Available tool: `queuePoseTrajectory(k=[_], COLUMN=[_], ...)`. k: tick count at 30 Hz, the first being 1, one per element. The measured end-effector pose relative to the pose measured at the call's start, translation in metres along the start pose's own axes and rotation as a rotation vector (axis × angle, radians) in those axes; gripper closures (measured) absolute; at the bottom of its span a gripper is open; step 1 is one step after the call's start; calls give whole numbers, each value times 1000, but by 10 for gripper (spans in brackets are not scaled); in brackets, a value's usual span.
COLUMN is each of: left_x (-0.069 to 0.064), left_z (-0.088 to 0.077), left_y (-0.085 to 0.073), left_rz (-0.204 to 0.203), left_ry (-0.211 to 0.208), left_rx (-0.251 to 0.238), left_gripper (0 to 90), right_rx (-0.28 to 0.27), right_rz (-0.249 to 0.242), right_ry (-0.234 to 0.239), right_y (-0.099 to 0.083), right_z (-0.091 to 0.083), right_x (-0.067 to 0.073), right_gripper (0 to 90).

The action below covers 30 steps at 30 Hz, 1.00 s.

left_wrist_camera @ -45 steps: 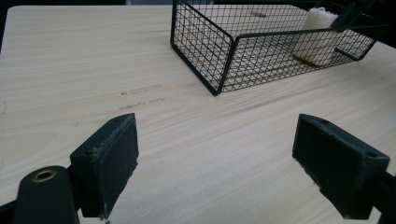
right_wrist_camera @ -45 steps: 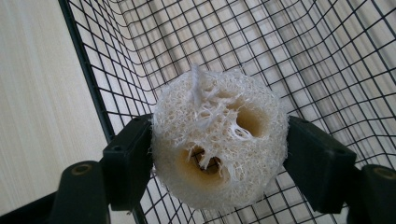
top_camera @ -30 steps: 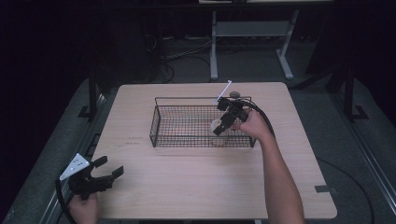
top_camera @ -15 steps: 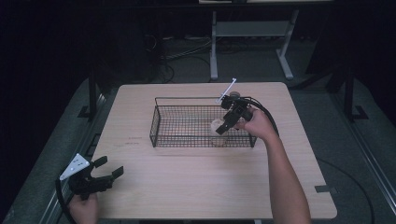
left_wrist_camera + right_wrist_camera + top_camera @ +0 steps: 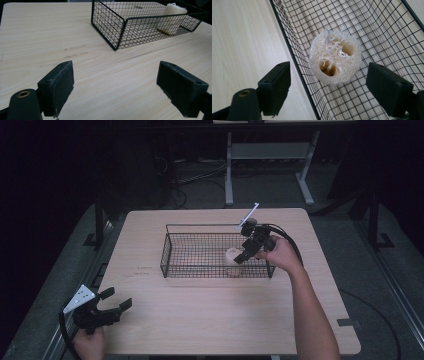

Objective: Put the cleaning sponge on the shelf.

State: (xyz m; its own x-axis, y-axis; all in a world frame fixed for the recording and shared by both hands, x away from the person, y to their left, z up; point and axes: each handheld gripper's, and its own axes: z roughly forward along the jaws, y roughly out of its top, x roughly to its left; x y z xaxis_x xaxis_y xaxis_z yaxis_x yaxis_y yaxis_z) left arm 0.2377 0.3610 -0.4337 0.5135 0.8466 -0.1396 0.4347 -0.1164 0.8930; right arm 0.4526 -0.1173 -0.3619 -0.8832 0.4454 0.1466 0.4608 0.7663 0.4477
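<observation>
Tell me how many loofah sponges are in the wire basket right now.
1. A single loofah sponge stands upright near the right end of the wire basket, just below the open right gripper. The mesh hides nothing else.

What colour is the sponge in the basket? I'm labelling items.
Creamy off-white loofah sponge, clearest in the right gripper view.

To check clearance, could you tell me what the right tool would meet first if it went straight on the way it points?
Probably the loofah piece standing in the wire basket, centred between the right tool's open jaws.

Loofah's (image 5: pixel 233 256) lower half behind basket mesh (image 5: pixel 200 265) in the high view, perhaps partly under the right tool (image 5: pixel 243 254).
</observation>
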Motion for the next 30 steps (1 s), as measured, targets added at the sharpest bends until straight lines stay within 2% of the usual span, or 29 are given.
queuePoseTrajectory(k=[3,12,21,30], left_x=[0,-1,-1,-2], left_z=[0,1,0,1], left_y=[0,0,0,0], left_rz=[4,7,5,8], left_ry=[-1,1,1,0], left_rx=[-1,-1,0,1], left_gripper=[138,138,138,138], right_rx=[-22,-15,-38,-34], right_rz=[-4,-5,-13,-10], right_ry=[-4,-12,-21,-22], right_y=[-3,-9,-15,-25], right_z=[-5,-11,-20,-24], right_x=[2,5,12,15], right_gripper=[195,193,184,183])
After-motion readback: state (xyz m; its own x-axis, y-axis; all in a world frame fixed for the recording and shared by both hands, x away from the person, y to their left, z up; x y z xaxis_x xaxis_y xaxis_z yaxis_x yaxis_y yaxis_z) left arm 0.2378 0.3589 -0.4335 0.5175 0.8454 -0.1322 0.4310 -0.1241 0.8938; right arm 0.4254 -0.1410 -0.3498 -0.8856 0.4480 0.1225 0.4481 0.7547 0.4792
